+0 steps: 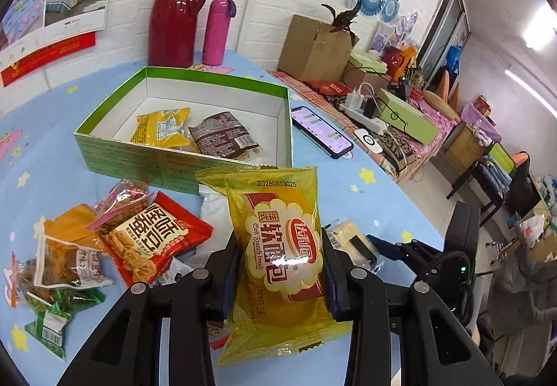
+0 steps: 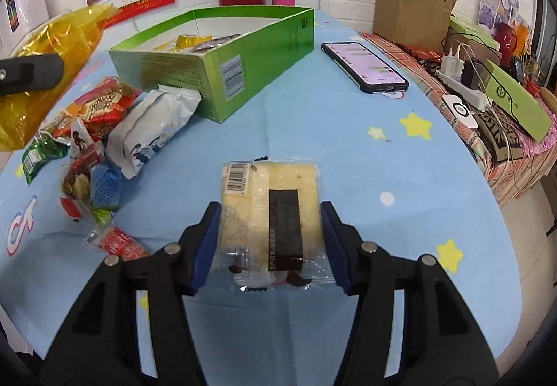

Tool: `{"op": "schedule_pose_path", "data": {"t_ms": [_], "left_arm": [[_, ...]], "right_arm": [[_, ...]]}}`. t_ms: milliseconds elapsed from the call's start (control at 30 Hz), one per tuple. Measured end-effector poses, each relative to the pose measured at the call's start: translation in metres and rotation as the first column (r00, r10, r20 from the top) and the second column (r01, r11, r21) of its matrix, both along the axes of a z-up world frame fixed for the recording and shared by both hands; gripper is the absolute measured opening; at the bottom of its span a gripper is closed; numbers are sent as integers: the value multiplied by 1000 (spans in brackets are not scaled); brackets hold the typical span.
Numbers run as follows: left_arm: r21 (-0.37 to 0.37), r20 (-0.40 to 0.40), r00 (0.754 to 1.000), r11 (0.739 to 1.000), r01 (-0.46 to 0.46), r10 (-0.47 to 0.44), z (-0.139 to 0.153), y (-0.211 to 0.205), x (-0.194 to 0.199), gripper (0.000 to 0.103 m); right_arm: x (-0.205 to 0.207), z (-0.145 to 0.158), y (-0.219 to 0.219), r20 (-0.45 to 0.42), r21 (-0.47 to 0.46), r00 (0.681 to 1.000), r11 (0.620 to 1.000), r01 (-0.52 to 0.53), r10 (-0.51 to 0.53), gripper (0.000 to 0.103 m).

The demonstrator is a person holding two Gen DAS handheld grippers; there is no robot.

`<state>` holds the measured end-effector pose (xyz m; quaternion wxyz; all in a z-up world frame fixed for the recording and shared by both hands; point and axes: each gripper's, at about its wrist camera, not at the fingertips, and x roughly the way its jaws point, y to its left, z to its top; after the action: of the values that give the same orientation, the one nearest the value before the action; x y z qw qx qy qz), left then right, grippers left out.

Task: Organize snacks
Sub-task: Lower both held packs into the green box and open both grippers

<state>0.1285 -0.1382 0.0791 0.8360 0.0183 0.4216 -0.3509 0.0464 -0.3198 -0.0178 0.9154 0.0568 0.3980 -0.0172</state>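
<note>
A: The yellow bread packet is pinched above the tabletop by the left hand-held gripper, near the green box.

B: It should be carried over the near wall, then released. The right hand-held gripper brackets the clear cake packet; contact cannot be told.

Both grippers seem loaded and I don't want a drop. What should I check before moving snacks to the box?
1. Left gripper shut on yellow soft-bread packet: ok.
2. Right gripper closed around clear-wrapped pale cake slice: ok.
3. Slice lifted off blue star-print tablecloth: cannot tell.
4. Open green cardboard box has free floor: ok.
5. Dark-cased smartphone lies apart from the box: ok.
</note>
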Motion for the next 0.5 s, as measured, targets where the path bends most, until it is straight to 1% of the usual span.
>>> {"op": "schedule_pose_path", "data": {"t_ms": [133,233,367,500], "left_arm": [[-15,32,999,1000,-11,12,13,5,3,39],[-30,59,998,999,-34,36,26,9,11,39],[-37,73,994,996,-78,81,37,12,31,39],[-52,63,990,991,-121,124,40,12,59,39]], "right_arm": [[-4,28,-1,75,22,997,1000,-7,6,58],[1,53,-1,146,54,989,998,-39,30,58],[19,77,2,212,79,976,994,-70,52,58],[43,91,12,259,93,962,989,-112,84,58]]}}
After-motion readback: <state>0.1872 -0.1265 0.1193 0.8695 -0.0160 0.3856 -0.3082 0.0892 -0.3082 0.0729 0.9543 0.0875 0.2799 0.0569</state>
